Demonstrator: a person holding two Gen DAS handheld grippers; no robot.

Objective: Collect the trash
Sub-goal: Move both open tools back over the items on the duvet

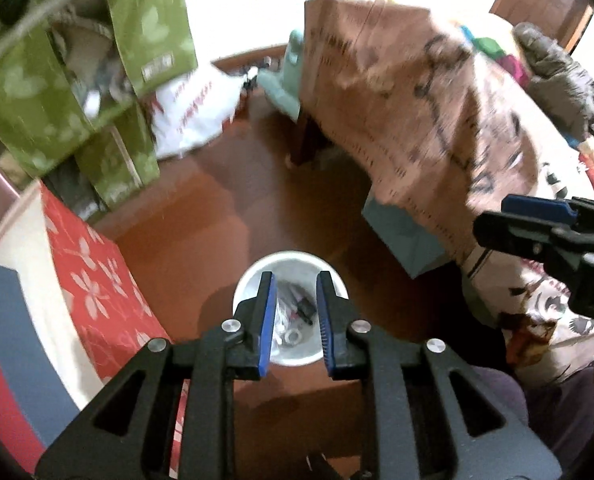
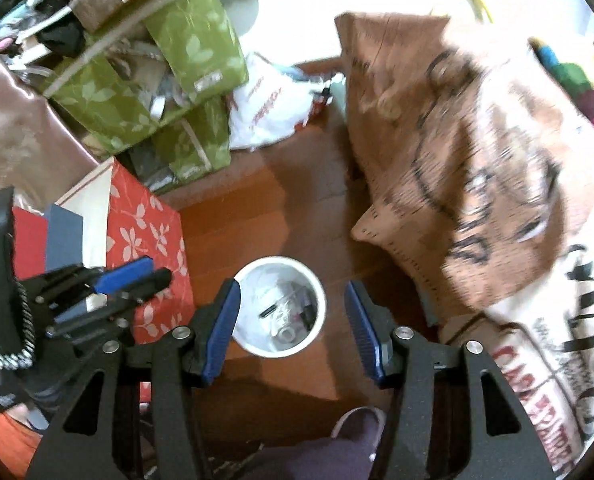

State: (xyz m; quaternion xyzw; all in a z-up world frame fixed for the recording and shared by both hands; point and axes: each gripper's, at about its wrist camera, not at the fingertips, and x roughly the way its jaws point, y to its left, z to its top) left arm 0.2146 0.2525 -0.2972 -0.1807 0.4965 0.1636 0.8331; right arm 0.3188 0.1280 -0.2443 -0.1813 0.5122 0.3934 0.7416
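Observation:
A small white trash bin [image 1: 257, 280] stands on the brown wooden floor, with several bits of trash inside [image 1: 293, 316]. My left gripper [image 1: 295, 280] hovers above it, open and empty, its jaws framing the bin's mouth. In the right wrist view the same bin [image 2: 317, 300] sits between the jaws of my right gripper [image 2: 293, 290], which is wide open and empty above it. The right gripper also shows at the right edge of the left wrist view [image 1: 497, 220]. The left gripper shows at the left of the right wrist view [image 2: 153, 272].
A table under a brown and white printed cloth [image 2: 477, 160] fills the right side. Green leaf-patterned boxes [image 2: 185, 64] and a white plastic bag [image 2: 265, 108] stand at the back left. A red flowered box [image 2: 149, 240] stands left of the bin.

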